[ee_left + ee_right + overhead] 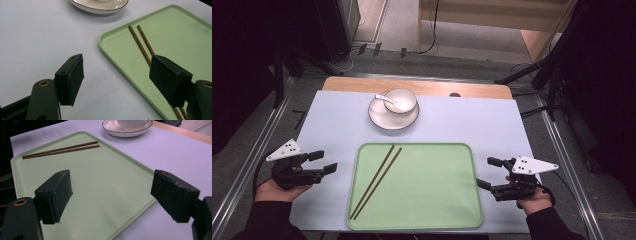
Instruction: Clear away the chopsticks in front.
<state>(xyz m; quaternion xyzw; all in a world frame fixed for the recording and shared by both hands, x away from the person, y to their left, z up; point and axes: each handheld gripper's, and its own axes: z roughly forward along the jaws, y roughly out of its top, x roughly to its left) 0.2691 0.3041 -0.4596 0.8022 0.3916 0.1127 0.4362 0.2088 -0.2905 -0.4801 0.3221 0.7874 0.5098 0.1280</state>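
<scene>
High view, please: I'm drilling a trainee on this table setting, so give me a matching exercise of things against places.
Things:
1. chopsticks
2. spoon
3. bowl
4. left gripper

Places:
A. on the saucer
B. on the tray's left part
C. in the bowl
D. left of the tray, over the table

Pairs: 1-B, 2-C, 3-A, 4-D

You wear dark long sleeves that reach your wrists. Your left gripper (323,162) and right gripper (489,172) are matte black, each topped by a grey three-cornered plate with small dark dots. Their jaws end in blocky black pads (70,79), scuffed at the edges, with a brass-coloured ring at each pivot and small screw holes.
</scene>
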